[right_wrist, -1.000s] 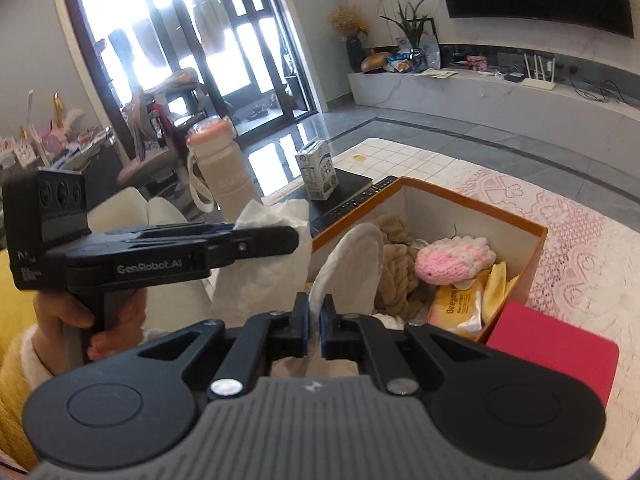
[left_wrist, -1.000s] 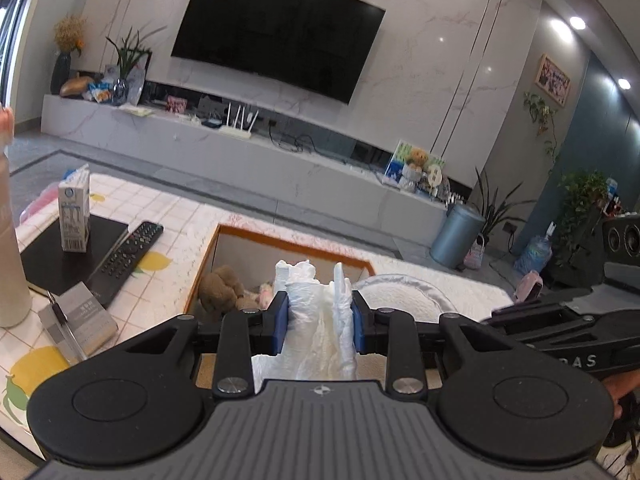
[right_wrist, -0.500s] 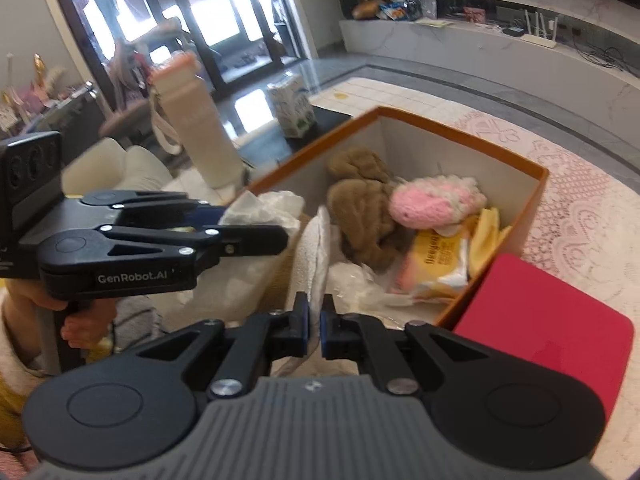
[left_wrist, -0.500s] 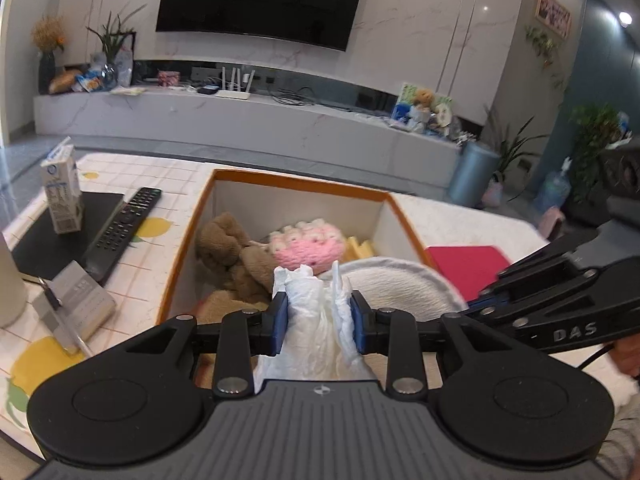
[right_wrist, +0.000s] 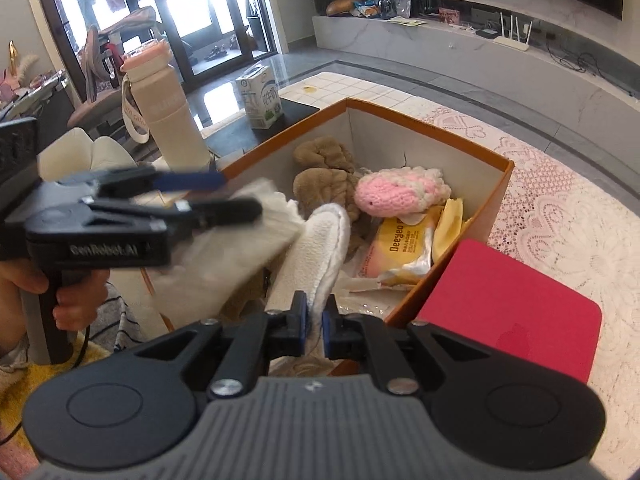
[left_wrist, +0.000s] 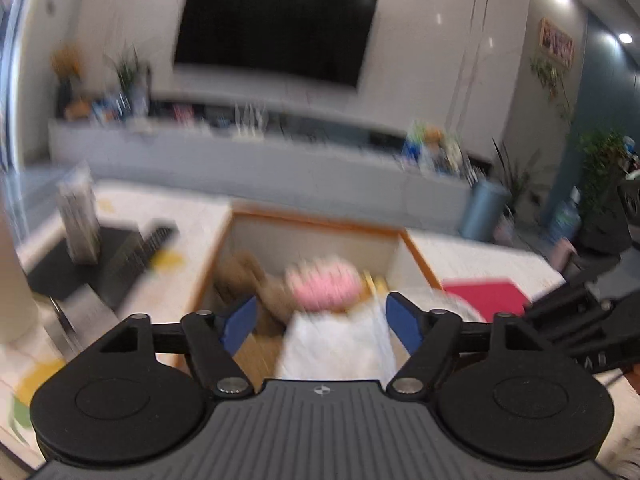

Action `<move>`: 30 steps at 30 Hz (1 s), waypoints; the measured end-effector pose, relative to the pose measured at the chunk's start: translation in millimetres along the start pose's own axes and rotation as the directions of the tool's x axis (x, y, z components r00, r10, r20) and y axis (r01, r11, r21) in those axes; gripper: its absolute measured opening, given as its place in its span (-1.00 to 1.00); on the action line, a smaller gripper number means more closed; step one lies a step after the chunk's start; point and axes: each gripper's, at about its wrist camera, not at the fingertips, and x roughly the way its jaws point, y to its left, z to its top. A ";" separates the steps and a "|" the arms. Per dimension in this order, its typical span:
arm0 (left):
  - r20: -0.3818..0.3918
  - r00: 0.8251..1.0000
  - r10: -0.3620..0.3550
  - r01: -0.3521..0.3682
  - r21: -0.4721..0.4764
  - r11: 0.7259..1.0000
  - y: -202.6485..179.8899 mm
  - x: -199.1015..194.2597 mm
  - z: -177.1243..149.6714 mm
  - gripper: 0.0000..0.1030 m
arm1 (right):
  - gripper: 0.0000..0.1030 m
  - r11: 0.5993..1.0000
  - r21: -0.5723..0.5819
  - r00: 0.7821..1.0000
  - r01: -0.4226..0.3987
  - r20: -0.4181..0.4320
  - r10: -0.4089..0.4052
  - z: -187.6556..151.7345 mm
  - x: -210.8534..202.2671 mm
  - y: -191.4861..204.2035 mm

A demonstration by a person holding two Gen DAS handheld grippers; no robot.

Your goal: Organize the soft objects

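An orange-rimmed box (right_wrist: 505, 184) holds a brown plush (right_wrist: 326, 172), a pink knitted toy (right_wrist: 394, 196) and a yellow wipes pack (right_wrist: 402, 250). My left gripper (left_wrist: 320, 322) is open; the white crumpled cloth (left_wrist: 336, 344) lies loose between its spread blue pads over the box's near end. In the right wrist view the left gripper (right_wrist: 200, 196) hovers over that cloth (right_wrist: 224, 256). My right gripper (right_wrist: 315, 330) is shut on a white fleece slipper (right_wrist: 320, 240), held over the near end of the box.
A red pad (right_wrist: 508, 304) lies right of the box on the lace cloth. A beige bottle (right_wrist: 164, 108), a milk carton (right_wrist: 260, 98) and a black remote (left_wrist: 132, 256) stand to the left. The left wrist view is motion-blurred.
My left gripper has opened and let go of the white cloth, which now rests at the box's near end. My right gripper stays shut on the slipper and has lowered toward the box.
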 end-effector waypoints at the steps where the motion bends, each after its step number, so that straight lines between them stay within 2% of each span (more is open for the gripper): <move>1: 0.037 0.999 0.022 -0.022 0.006 1.000 -1.7 -5.3 1.2 0.78 | -0.83 1.000 -0.008 1.000 0.010 -0.002 -0.010 -0.2 -0.5 1.5; 3: 0.079 0.995 0.060 -0.060 -0.006 0.998 -1.9 -12.1 5.2 0.79 | -0.81 0.999 -0.021 0.999 0.035 0.000 -0.035 -0.2 -2.1 4.2; 5: 0.104 0.991 0.087 -0.082 -0.044 0.996 1.4 -15.7 7.9 0.79 | -0.63 0.999 -0.022 0.999 0.048 0.000 -0.048 0.0 -3.7 5.4; 6: 0.113 0.989 0.096 -0.090 -0.062 0.994 3.5 -16.8 8.4 0.79 | -0.44 0.998 -0.027 0.998 0.056 0.000 -0.056 -0.2 -5.0 6.6; 7: 0.118 0.987 0.107 -0.099 -0.077 0.992 5.9 -17.3 8.9 0.79 | -0.14 0.997 -0.042 0.998 0.070 0.000 -0.070 -0.5 -6.8 8.9; 8: 0.121 0.985 0.120 -0.110 -0.090 0.990 7.3 -18.2 9.6 0.79 | 0.02 0.994 -0.054 0.996 0.091 0.006 -0.091 -1.0 -9.4 11.1; 10: 0.124 0.982 0.139 -0.128 -0.094 0.987 8.9 -21.7 12.0 0.79 | 0.65 0.990 -0.054 0.992 0.129 0.023 -0.128 -1.8 -15.9 13.4; 12: 0.132 0.980 0.149 -0.137 -0.098 0.986 7.6 -26.5 15.6 0.79 | 0.71 0.987 -0.032 0.987 0.157 0.036 -0.156 -3.4 -23.7 13.2; 14: 0.131 0.981 0.140 -0.126 -0.113 0.986 2.7 -31.9 20.9 0.79 | 0.80 0.975 -0.021 0.974 0.219 0.054 -0.218 -6.0 -33.8 15.2; 15: 0.130 0.983 0.132 -0.116 -0.122 0.986 -1.2 -34.8 23.2 0.79 | 0.89 0.964 -0.018 0.962 0.265 0.068 -0.264 -7.5 -39.5 17.0; 17: 0.122 0.986 0.109 -0.094 -0.121 0.988 -12.1 -39.8 30.0 0.79 | 0.92 0.930 0.007 0.924 0.369 0.109 -0.367 -11.7 -53.5 20.1; 19: 0.118 0.990 0.074 -0.064 -0.086 0.994 -28.6 -43.3 34.7 0.79 | 0.95 0.900 0.073 0.888 0.430 0.144 -0.437 -17.6 -71.0 20.8; 22: 0.114 0.992 0.045 -0.045 -0.003 0.999 -64.4 -48.5 37.6 0.79 | 0.95 0.872 0.210 0.857 0.443 0.187 -0.480 -30.5 -100.3 17.6; 25: 0.115 0.993 0.027 -0.029 0.018 0.999 -97.1 -53.3 37.5 0.79 | 0.95 0.826 0.303 0.815 0.476 0.201 -0.543 -47.1 -123.1 17.9; 27: 0.084 0.996 -0.001 -0.002 0.038 0.999 -115.1 -51.8 36.8 0.79 | 0.95 0.797 0.350 0.787 0.492 0.213 -0.579 -60.2 -135.2 19.0; 30: 0.075 0.997 0.015 -0.022 0.089 0.996 -139.8 -50.7 30.5 0.79 | 0.95 0.774 0.405 0.770 0.487 0.220 -0.599 -81.5 -148.3 19.3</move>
